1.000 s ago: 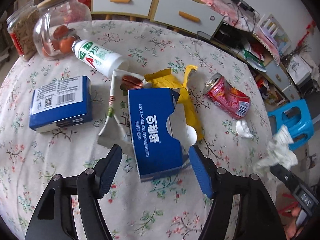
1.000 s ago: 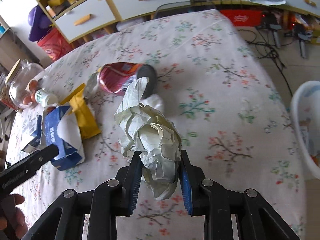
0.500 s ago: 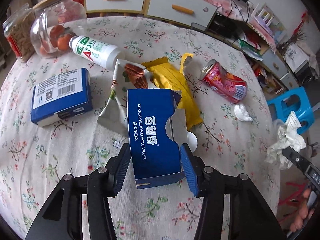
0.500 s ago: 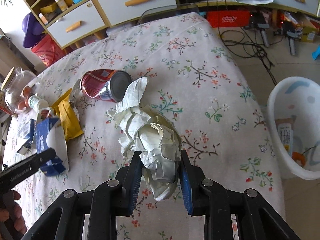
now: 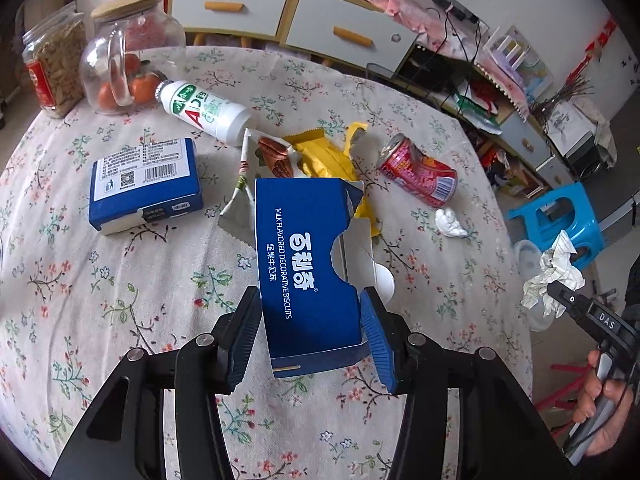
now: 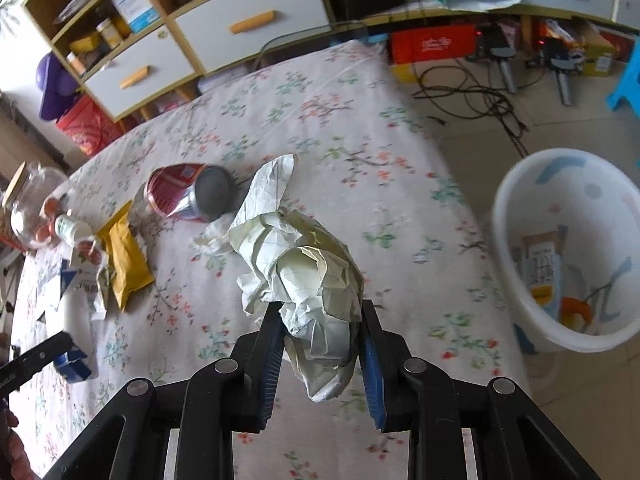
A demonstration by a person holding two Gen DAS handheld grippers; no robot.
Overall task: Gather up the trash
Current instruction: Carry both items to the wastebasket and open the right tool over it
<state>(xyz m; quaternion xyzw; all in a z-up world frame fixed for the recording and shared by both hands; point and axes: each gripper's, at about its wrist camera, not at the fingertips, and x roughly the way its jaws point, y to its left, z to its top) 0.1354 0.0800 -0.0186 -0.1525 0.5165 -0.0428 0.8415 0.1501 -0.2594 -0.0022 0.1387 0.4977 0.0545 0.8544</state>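
My left gripper (image 5: 310, 334) is shut on the near end of an opened blue biscuit box (image 5: 306, 256) on the floral table. My right gripper (image 6: 320, 354) is shut on a crumpled white paper wad (image 6: 304, 272), held above the table's right part; it also shows in the left wrist view (image 5: 554, 276). A white trash bin (image 6: 520, 312) with wrappers inside stands on the floor to the right. A red can (image 5: 418, 170), a yellow wrapper (image 5: 324, 156), a nut wrapper (image 5: 264, 156), a white bottle (image 5: 204, 110) and a small tissue (image 5: 450, 222) lie on the table.
A second blue box (image 5: 144, 184) lies at the left. A glass jar with fruit (image 5: 128, 66) and a grain jar (image 5: 52, 68) stand at the far left. A blue stool (image 5: 560, 216), cables (image 6: 480, 96) and drawer cabinets (image 5: 288, 24) surround the table.
My left gripper moved forward and closed on the blue biscuit box. My right gripper carried the paper wad rightward toward the table's edge, bringing the white bin into view.
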